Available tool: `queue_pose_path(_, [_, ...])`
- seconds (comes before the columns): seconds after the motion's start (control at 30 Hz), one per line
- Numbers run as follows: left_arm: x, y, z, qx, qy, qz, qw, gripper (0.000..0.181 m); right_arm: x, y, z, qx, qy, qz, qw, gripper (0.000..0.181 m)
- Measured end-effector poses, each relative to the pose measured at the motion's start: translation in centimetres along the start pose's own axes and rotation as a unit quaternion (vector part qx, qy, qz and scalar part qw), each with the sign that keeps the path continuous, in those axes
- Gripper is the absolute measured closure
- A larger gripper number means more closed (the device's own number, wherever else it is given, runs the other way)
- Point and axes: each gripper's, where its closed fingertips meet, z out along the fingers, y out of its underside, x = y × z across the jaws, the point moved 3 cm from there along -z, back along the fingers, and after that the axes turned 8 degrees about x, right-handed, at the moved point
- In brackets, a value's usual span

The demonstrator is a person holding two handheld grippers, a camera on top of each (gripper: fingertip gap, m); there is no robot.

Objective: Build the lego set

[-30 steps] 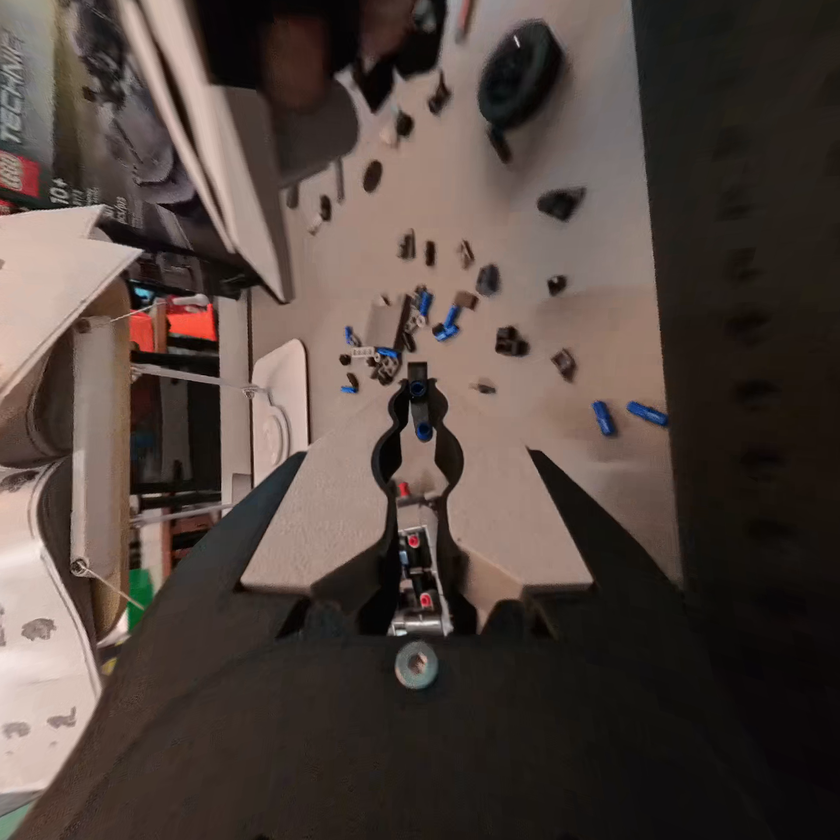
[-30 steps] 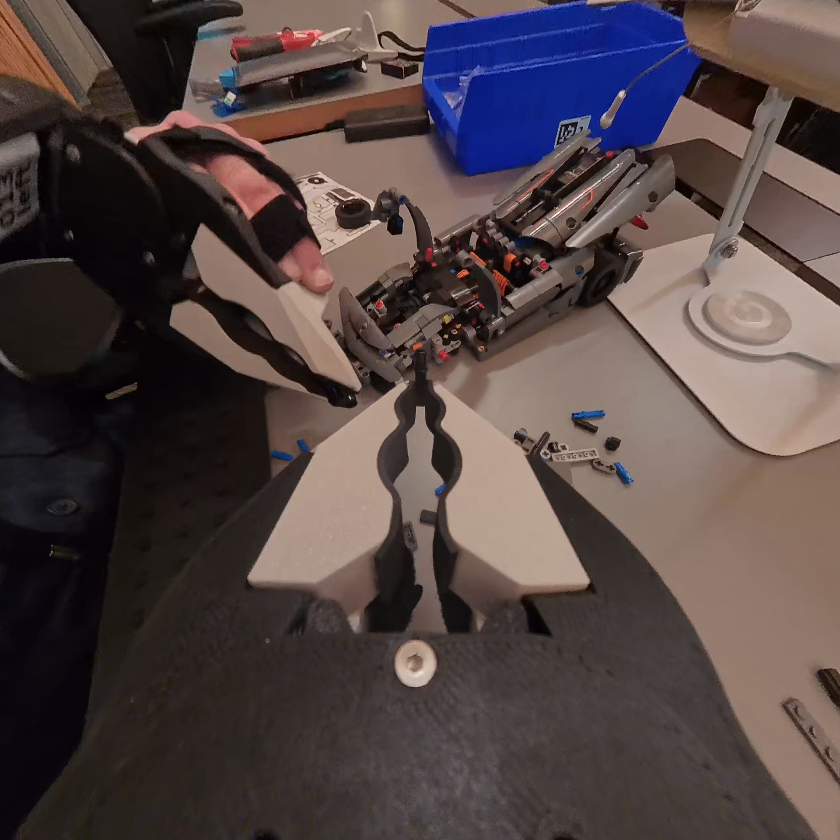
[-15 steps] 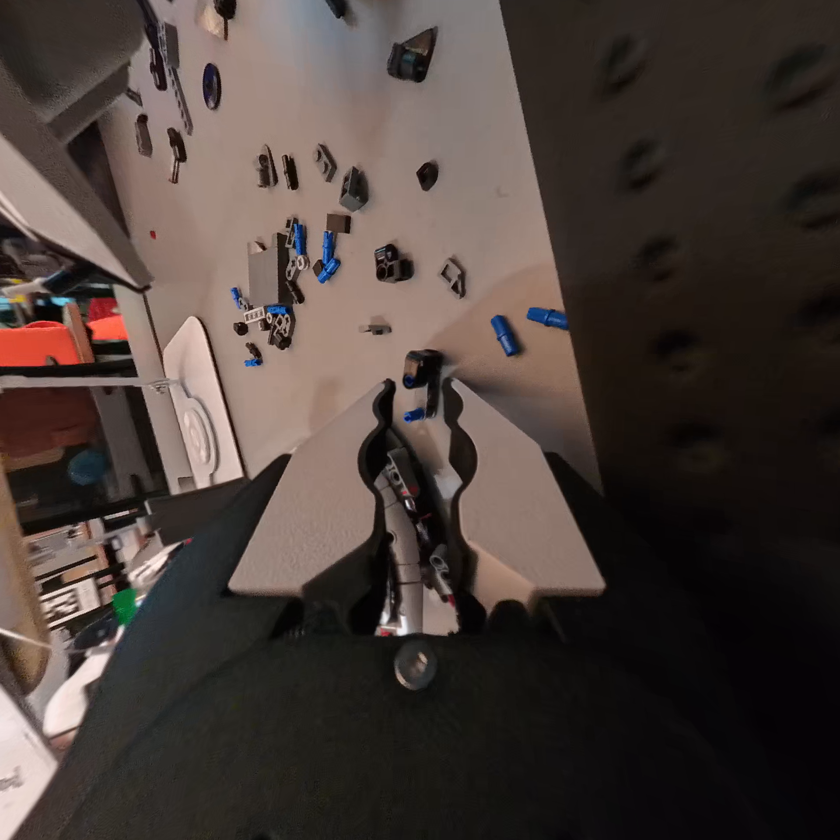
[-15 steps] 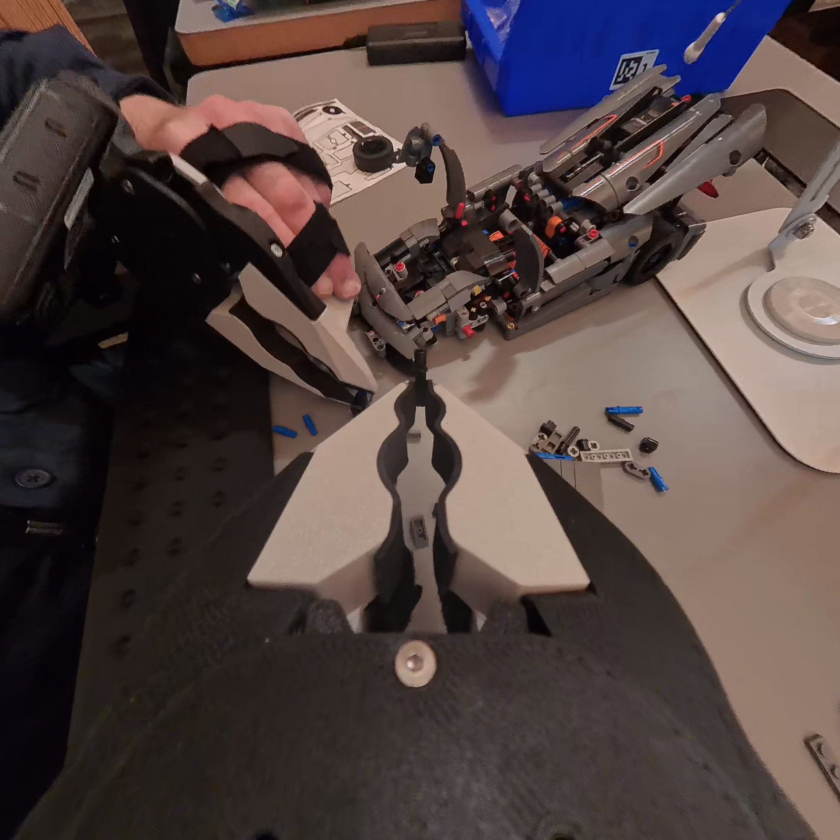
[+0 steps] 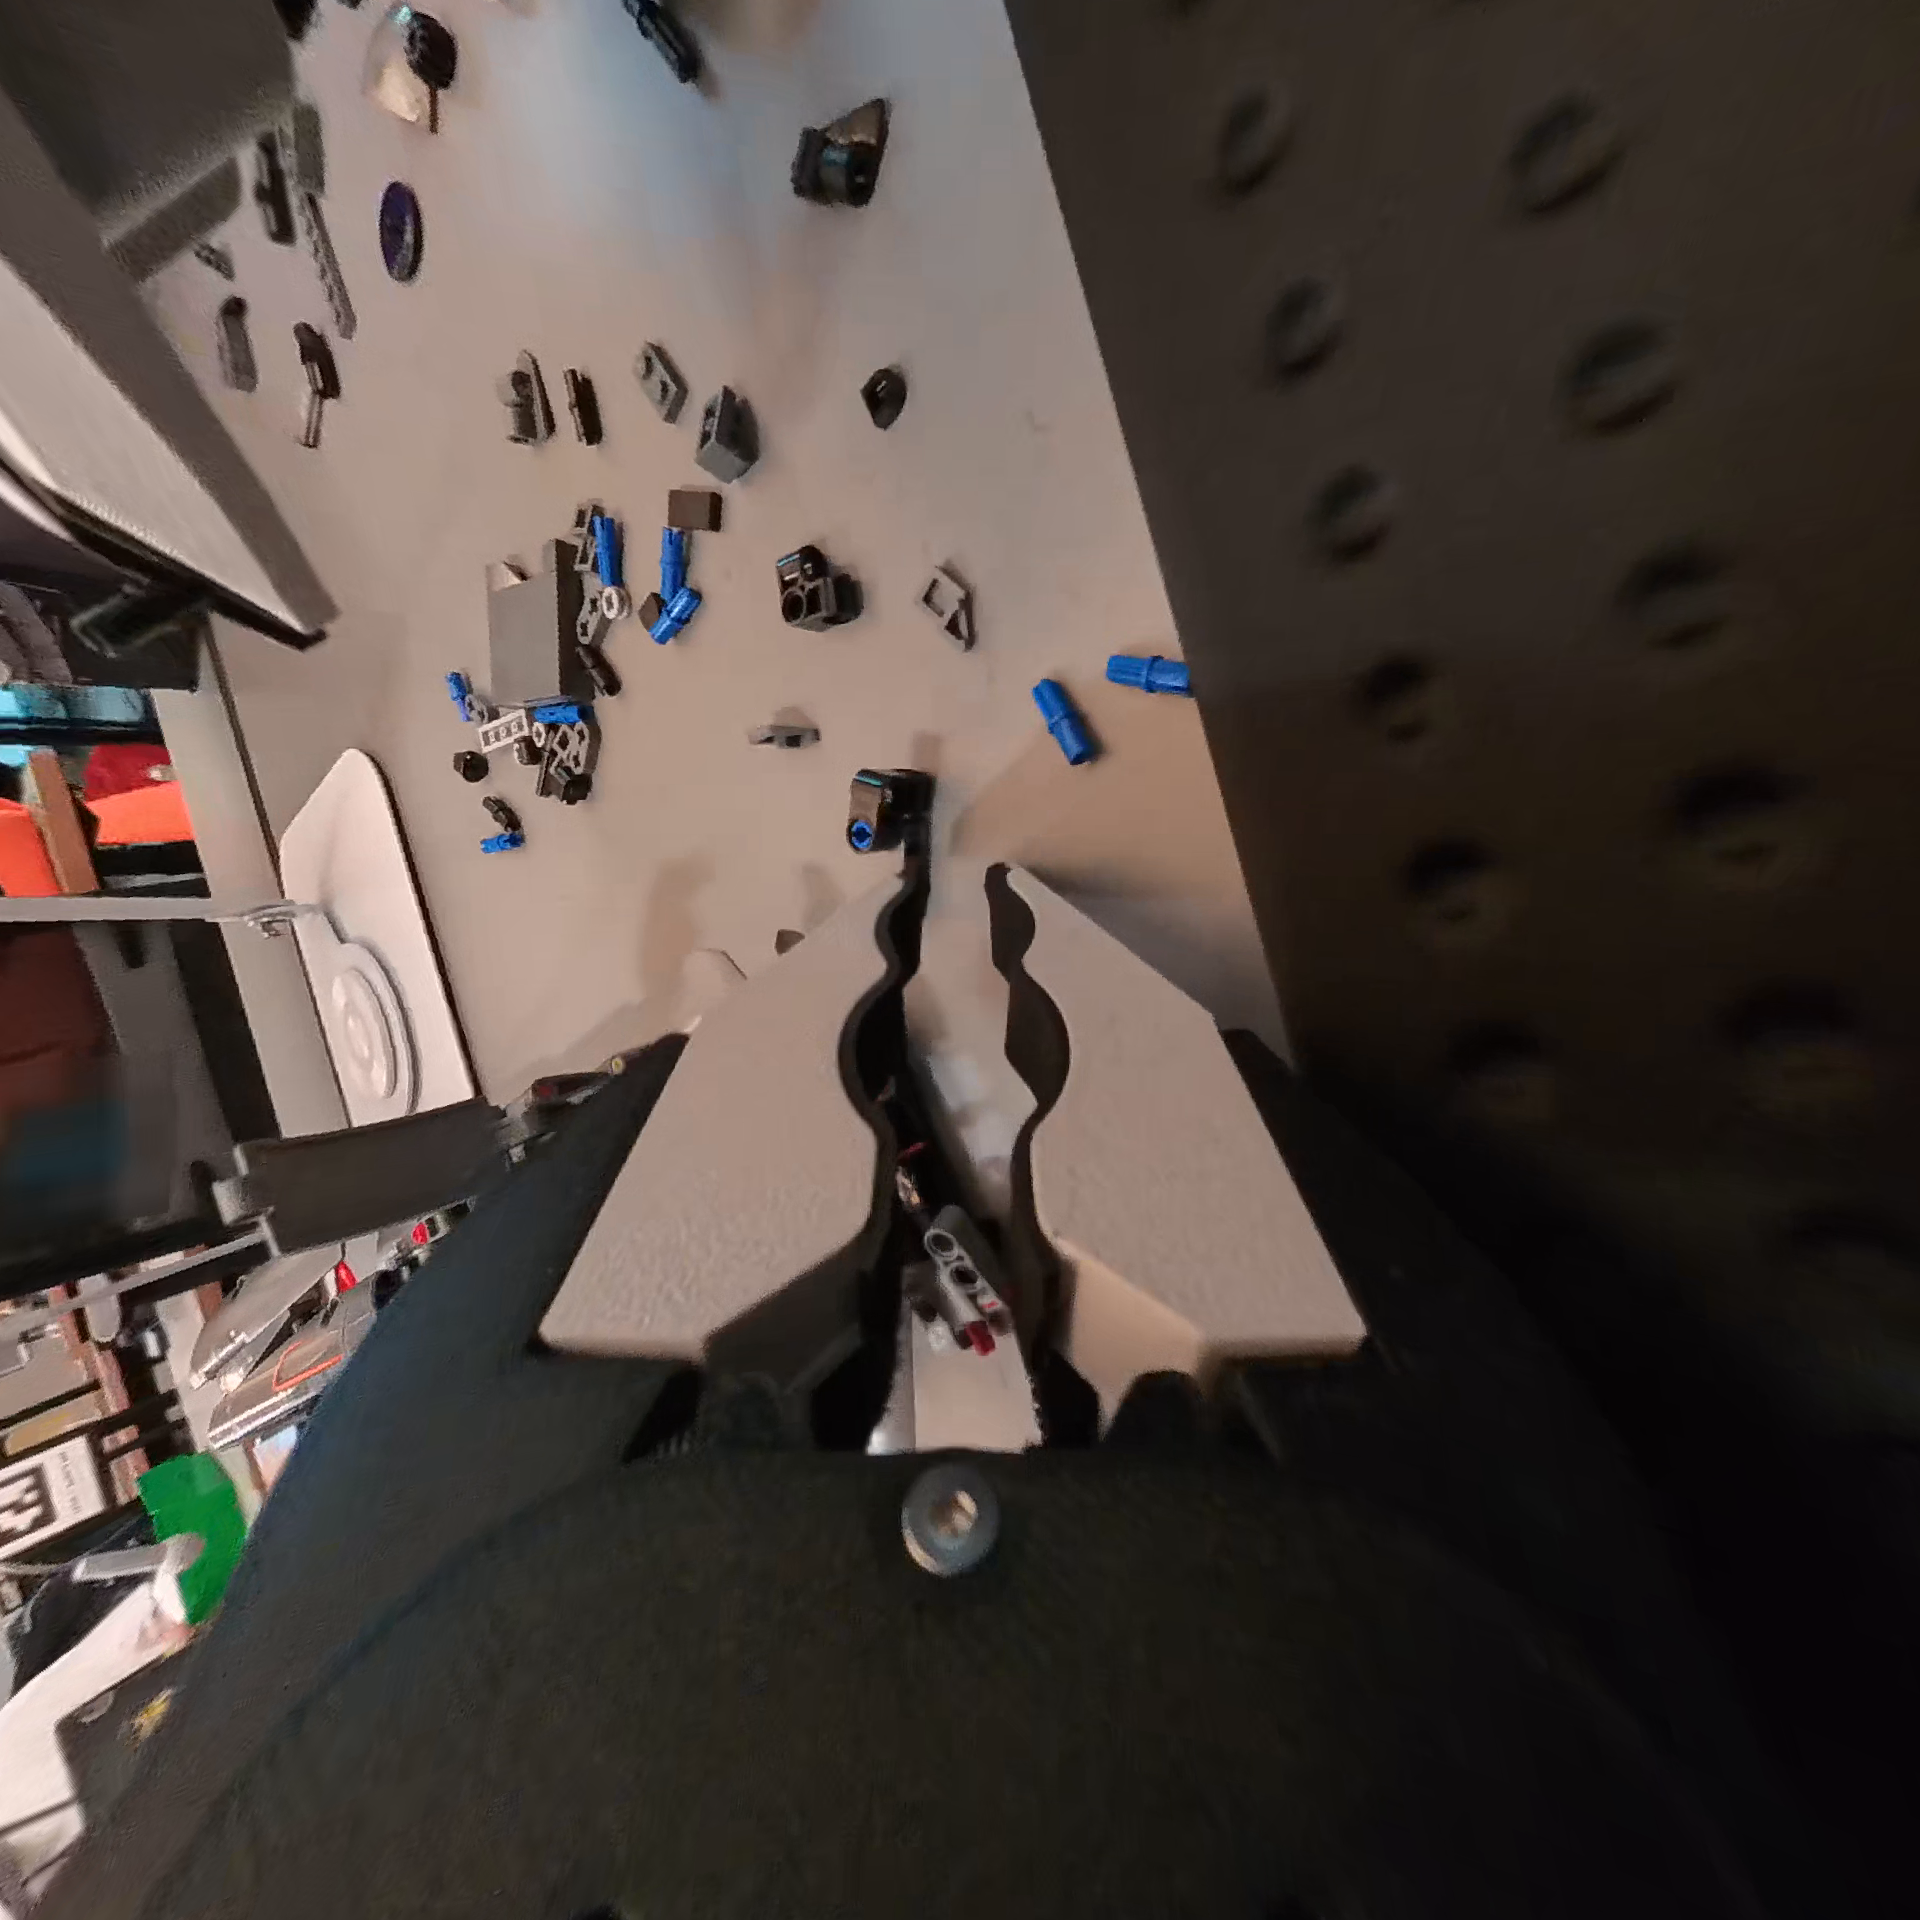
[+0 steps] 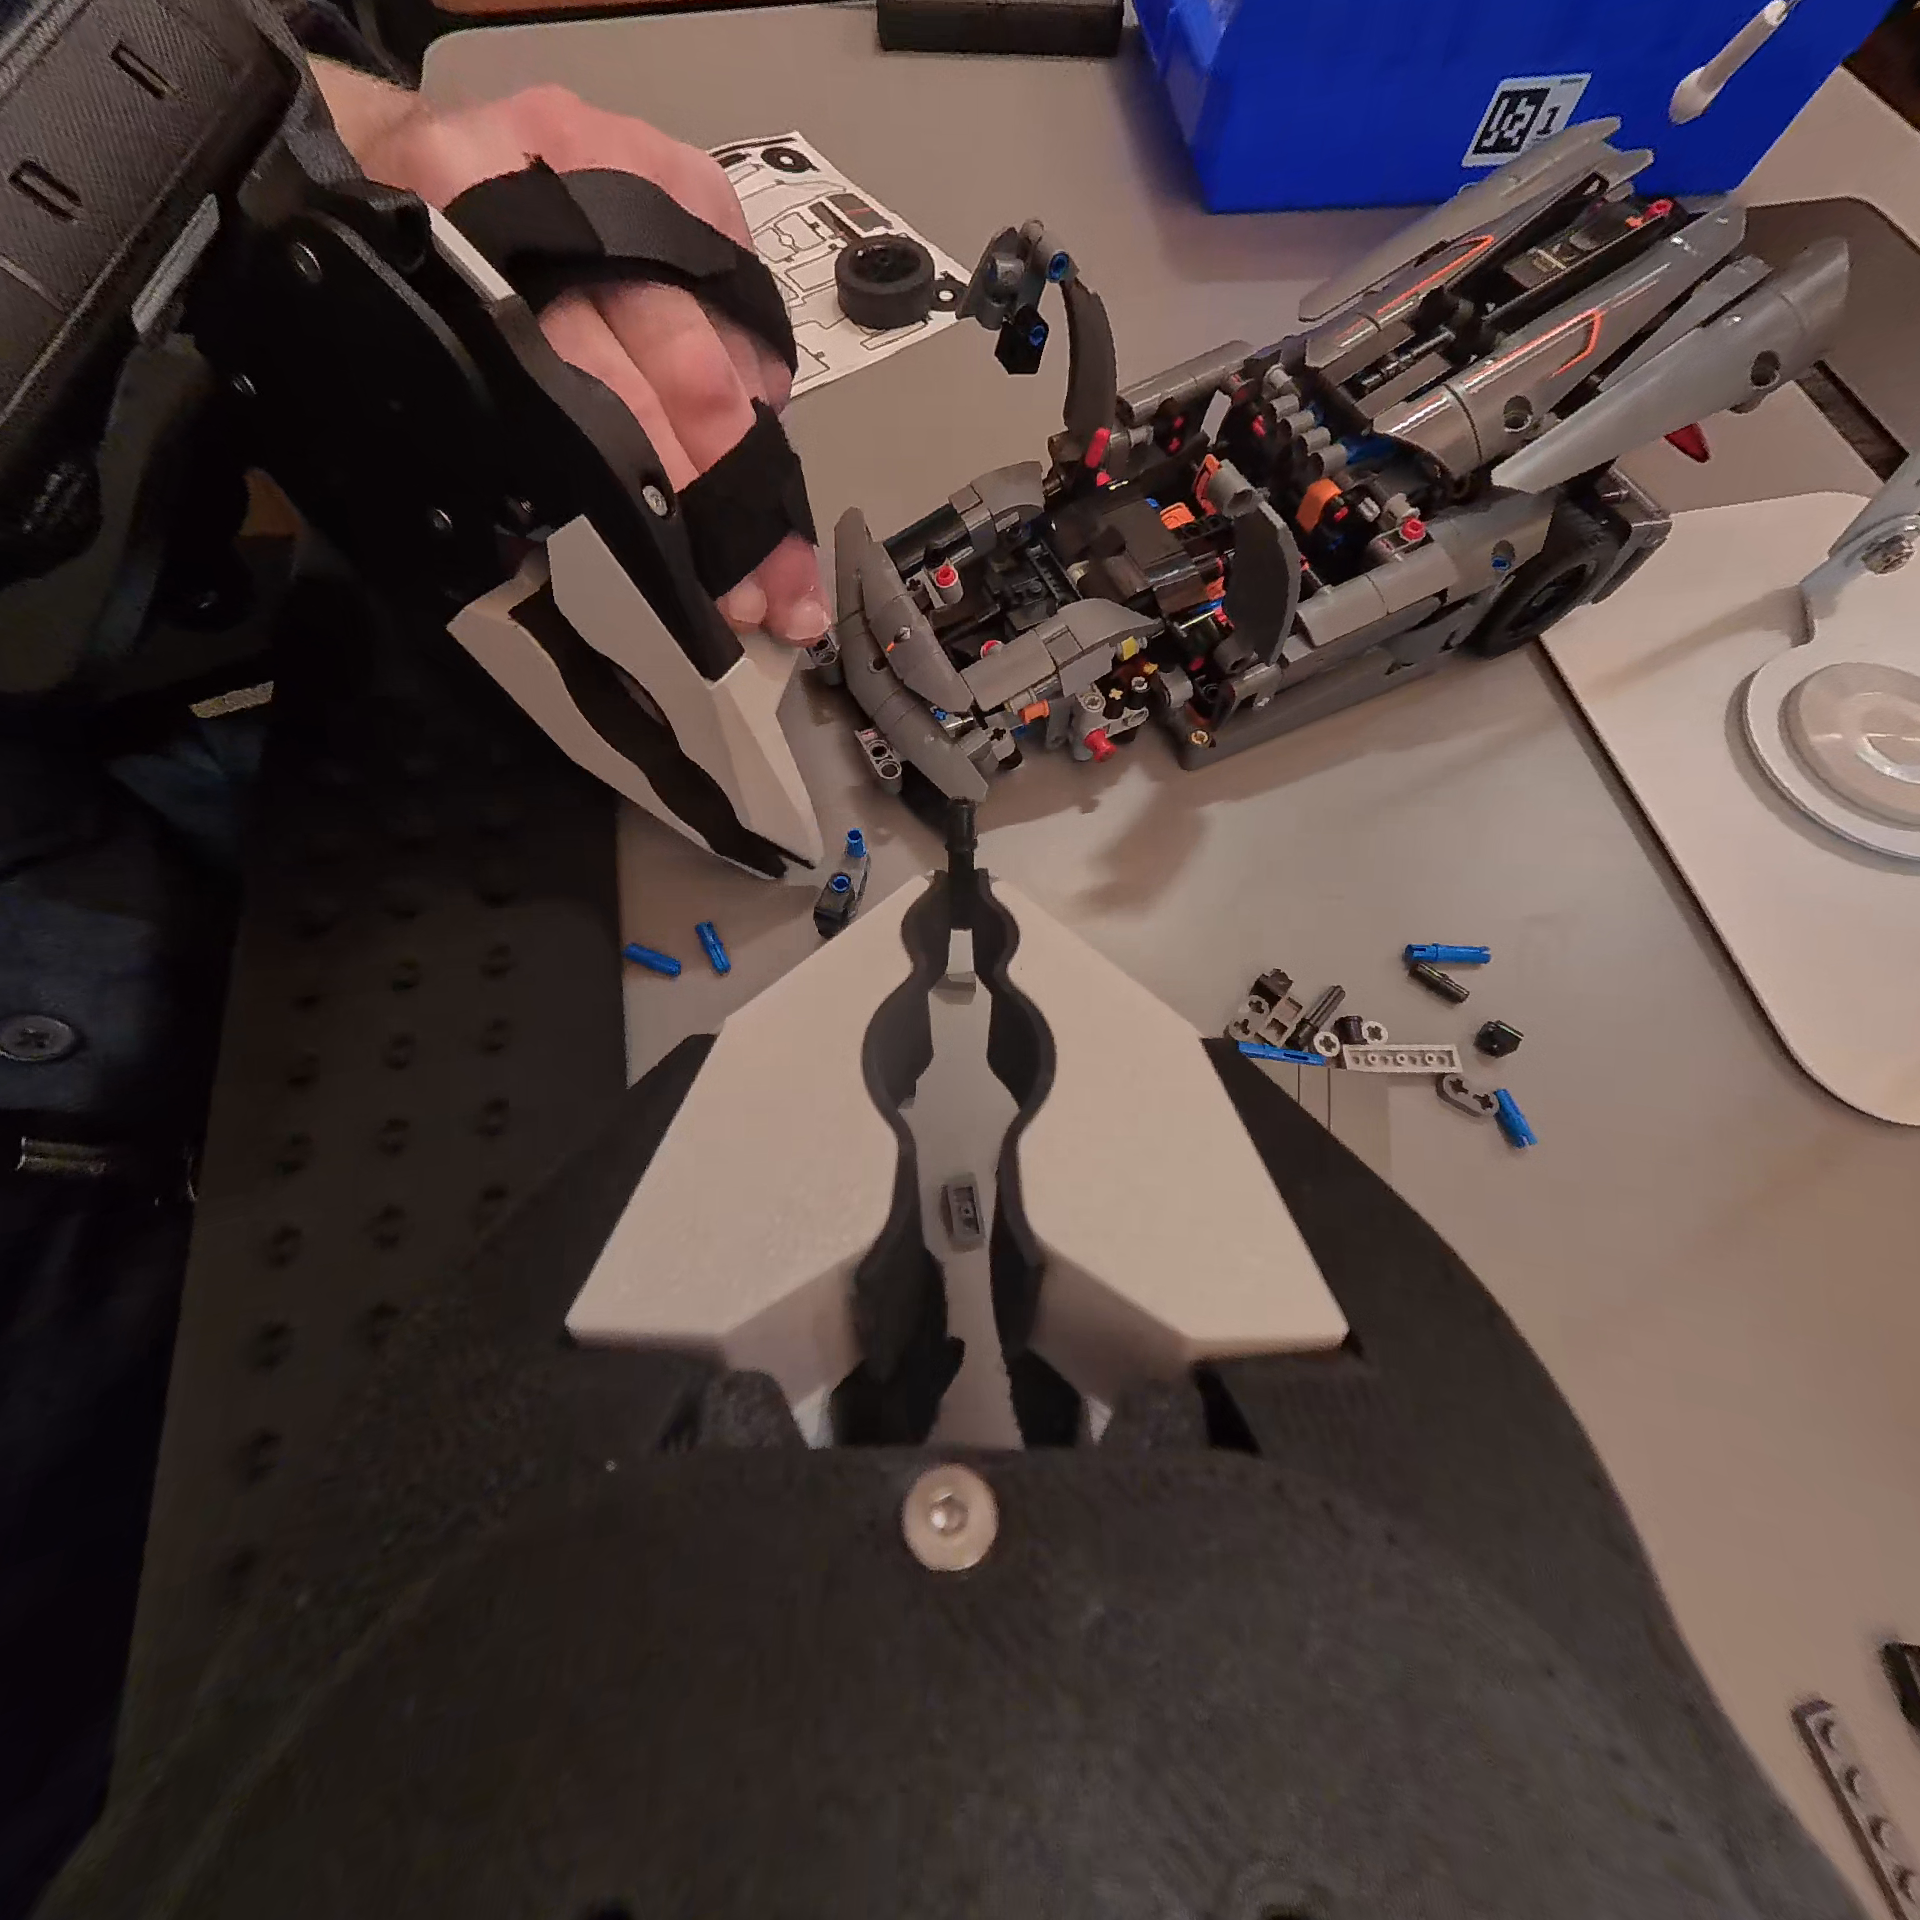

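Left tongs (image 5: 951, 883) slightly parted; right tongs (image 6: 961, 883) pinched together at tips.

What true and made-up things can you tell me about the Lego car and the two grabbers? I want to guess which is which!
1. The right gripper pinches a thin black pin in its jaws. True.
2. The Lego car sits on top of the blue bin. False: the car stands on the grey table, and the bin is behind it.
3. A loose black wheel lies on the paper sheet. True.
4. The left gripper lifts the car into the air. False: its jaws are slightly apart and hold nothing, low over the table next to a small black piece with a blue pin in it.
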Motion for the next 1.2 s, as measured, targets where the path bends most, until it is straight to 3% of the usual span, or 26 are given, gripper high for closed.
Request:
queue_pose_path(0.17, [-1.4, -0.7, -0.5, 0.027, -0.024, -0.028, 0.999, 0.159, 0.0, 0.0, 0.0, 0.001, 0.000, -0.001, 1.000, 0.180])
queue_pose_path(0.3, [-1.1, -0.9, 0.2, 0.037, 0.006, -0.037, 0.999, 0.153, 0.0, 0.0, 0.0, 0.002, -0.002, 0.000, 1.000, 0.180])
queue_pose_path(0.53, [-0.5, -1.0, 0.2, 0.036, -0.002, 0.013, 0.999, 0.171, 0.0, -0.1, -0.1, 0.006, -0.002, 0.000, 1.000, 0.180])
queue_pose_path(0.6, [-0.3, -0.4, 0.2, 0.012, -0.014, 0.034, 0.999, 0.171, 0.0, 0.0, -0.1, 0.004, -0.003, 0.000, 1.000, 0.180])
queue_pose_path(0.83, [-0.6, -0.8, -0.4, 0.034, -0.041, 0.035, 0.998, 0.177, -0.1, -0.1, 0.0, 0.005, -0.004, -0.001, 1.000, 0.180])
queue_pose_path(0.93, [-1.8, -0.3, -0.2, 0.006, -0.081, 0.048, 0.996, 0.178, -0.2, -0.1, 0.1, 0.004, -0.004, -0.002, 1.000, 0.180])
queue_pose_path(1.13, [-0.3, 0.3, 0.8, -0.031, -0.047, 0.069, 0.996, 0.181, -0.1, -0.1, -0.1, 0.005, -0.003, -0.001, 1.000, 0.180])
queue_pose_path(1.2, [-0.4, 0.3, 0.4, -0.030, -0.049, 0.073, 0.996, 0.174, -0.2, 0.0, -0.1, 0.005, -0.007, 0.000, 1.000, 0.180])
